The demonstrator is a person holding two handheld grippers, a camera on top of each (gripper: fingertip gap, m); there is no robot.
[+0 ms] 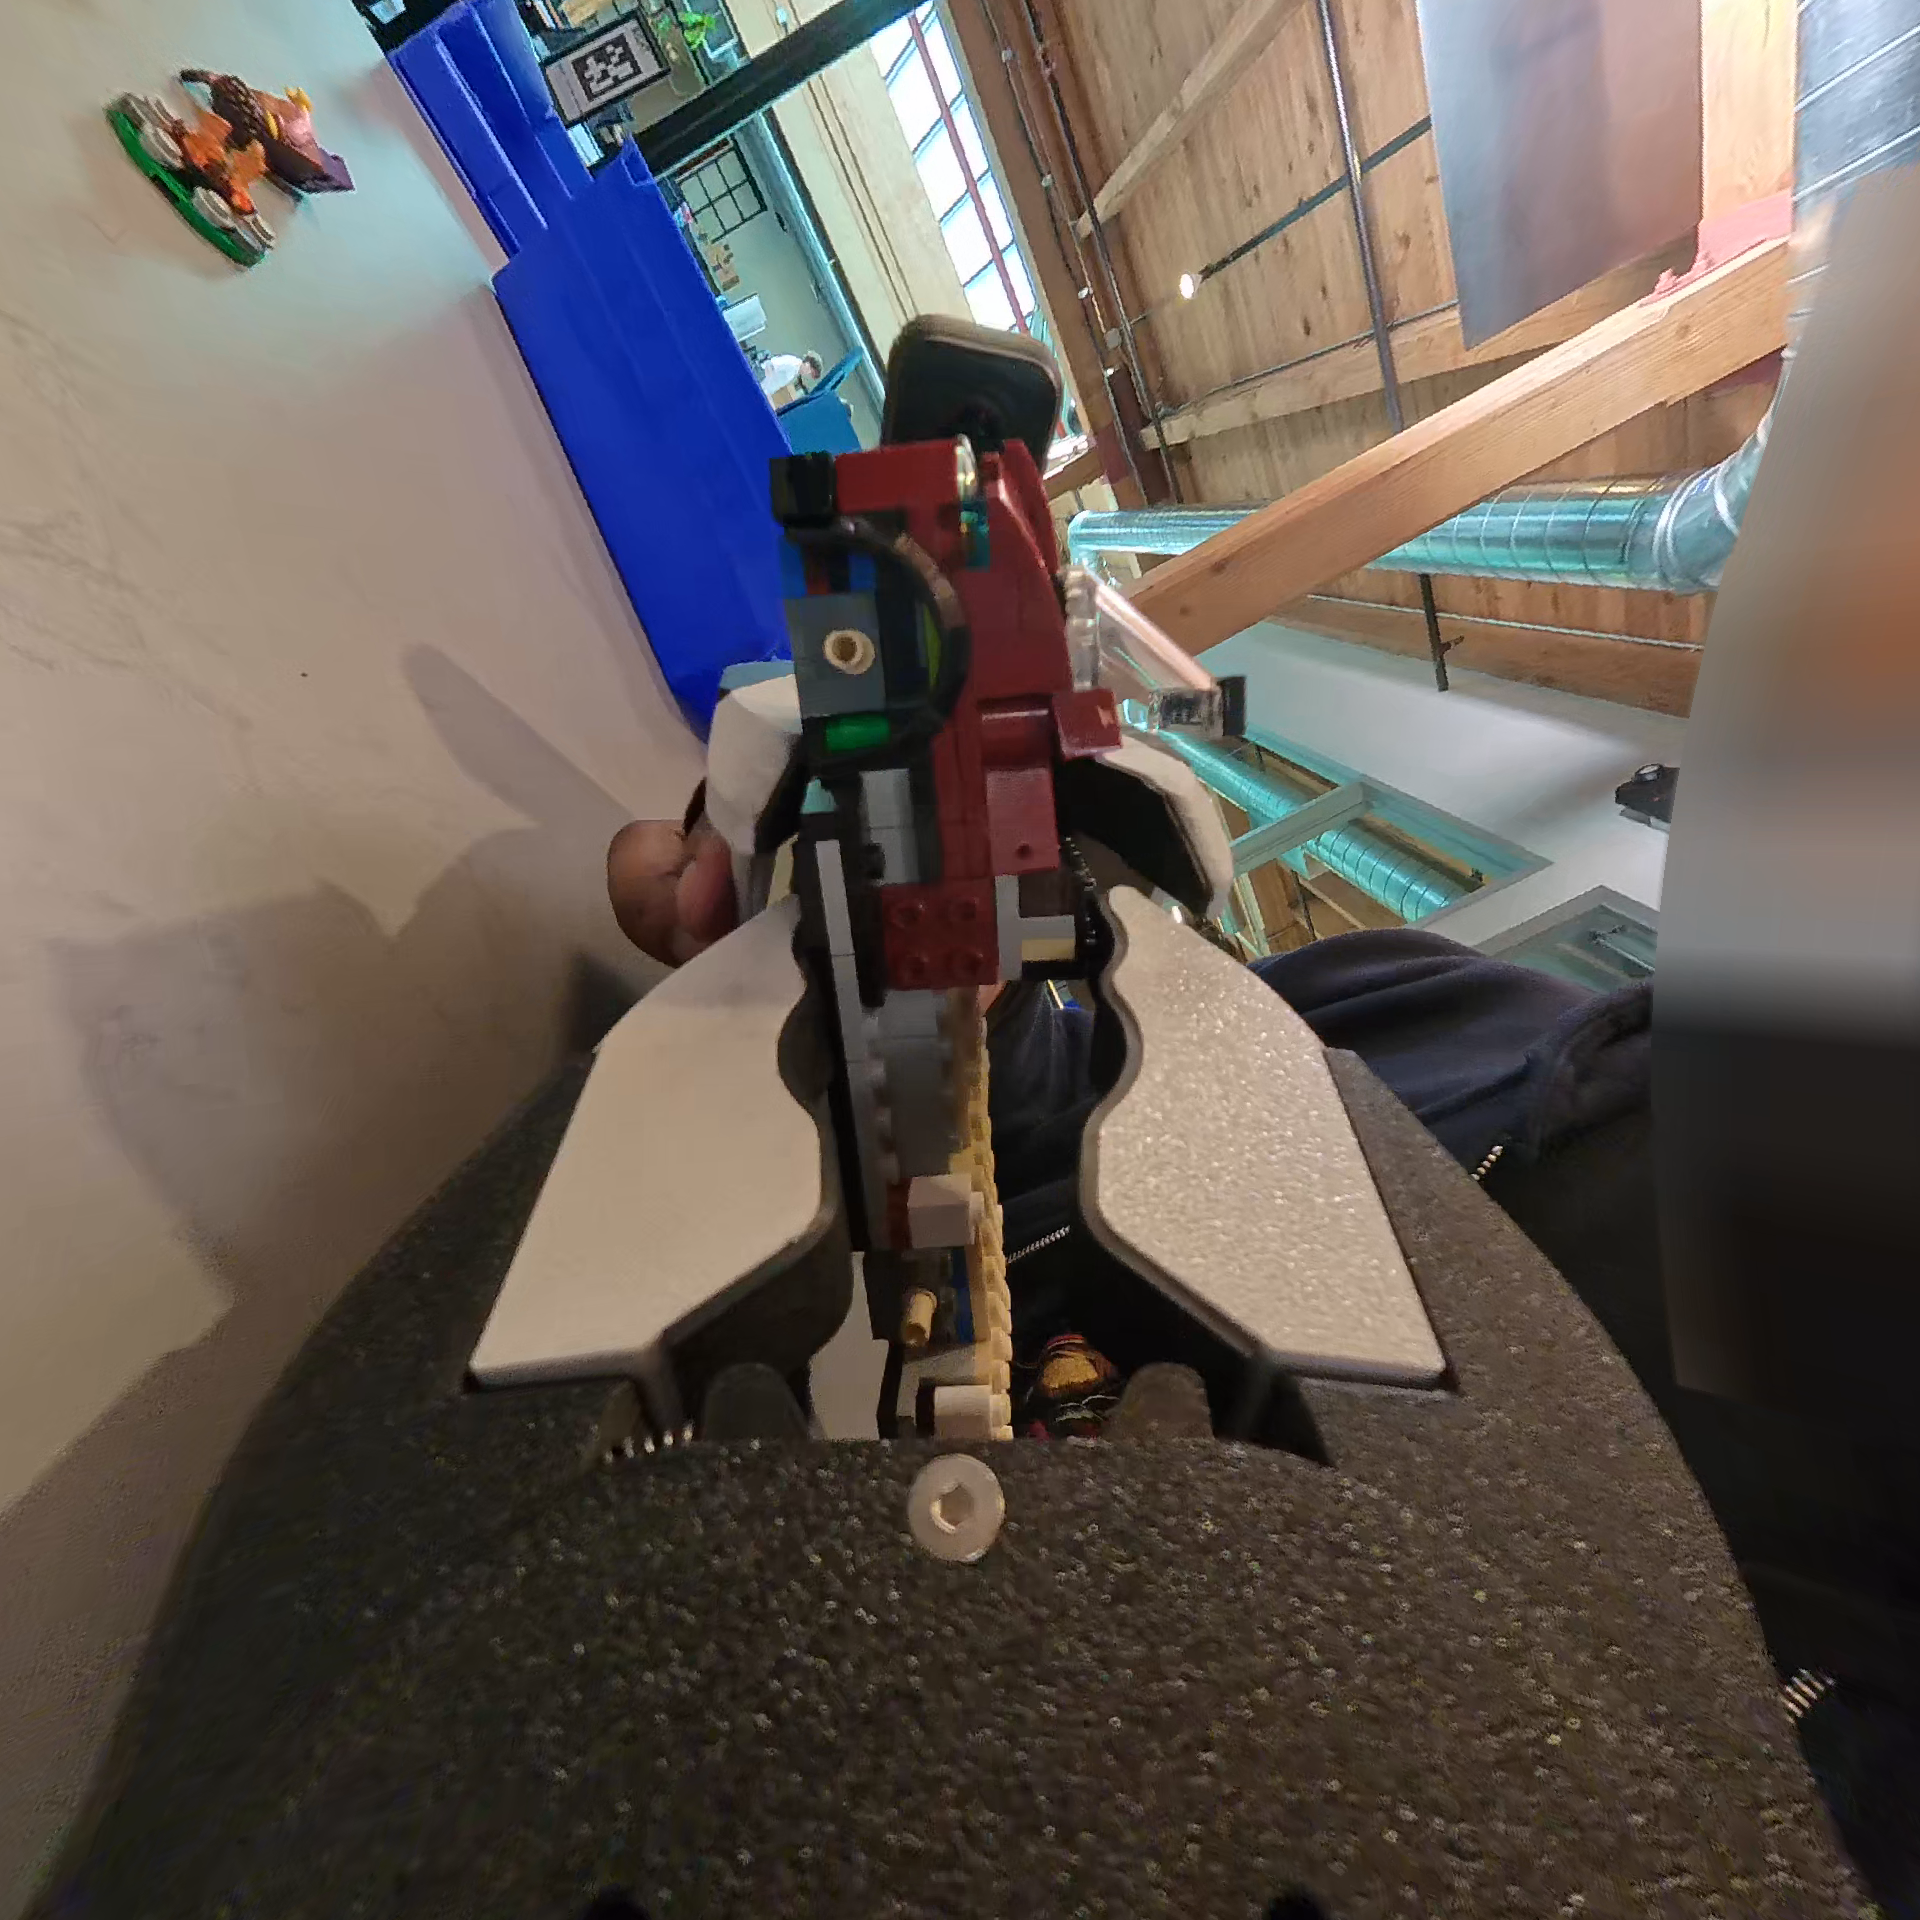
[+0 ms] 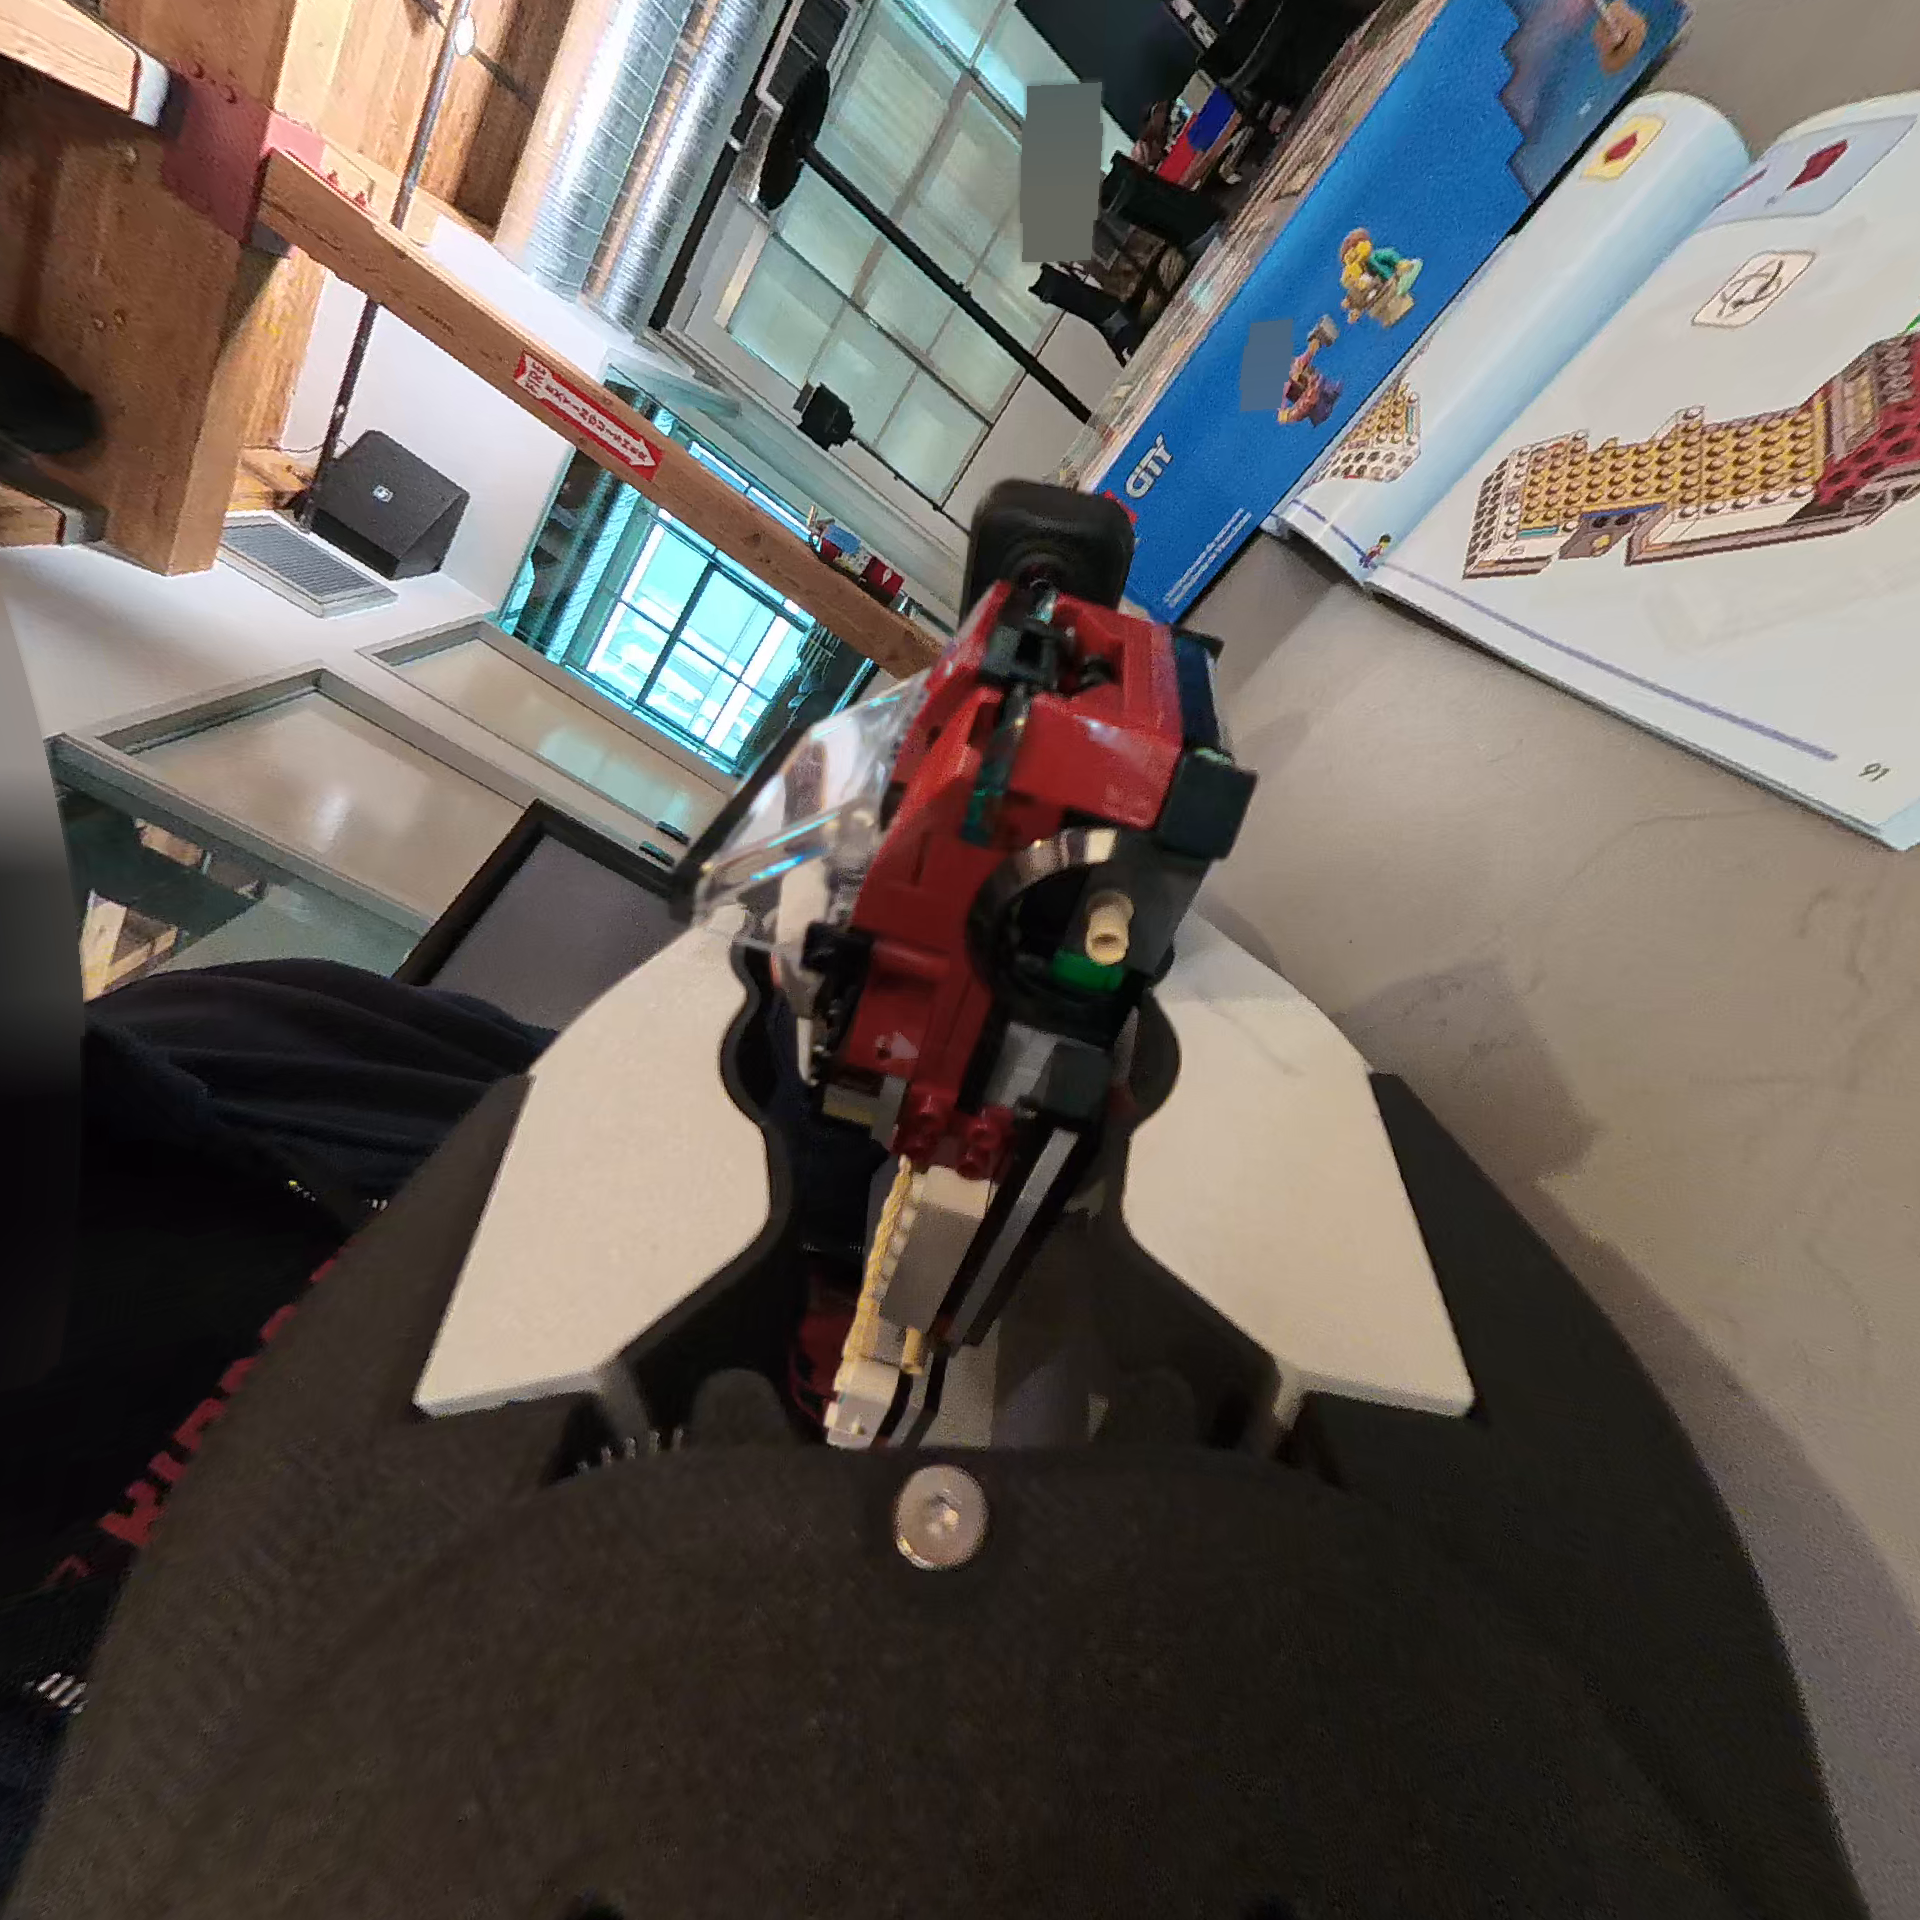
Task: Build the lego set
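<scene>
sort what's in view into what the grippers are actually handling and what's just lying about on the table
In hand:
- dark red brick model, held between the fingers of the left gripper
- right gripper, fingers spread around the same model

Lying about:
- small brick build on a green base
- blue box
- open instruction booklet

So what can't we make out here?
Left wrist view: dark red toy-brick vehicle model blocks whatever is behind it.
Left wrist view: small orange brick figure on green round base, too small, blurred.
Right wrist view: open white instruction booklet, cut by the right edge.
</scene>
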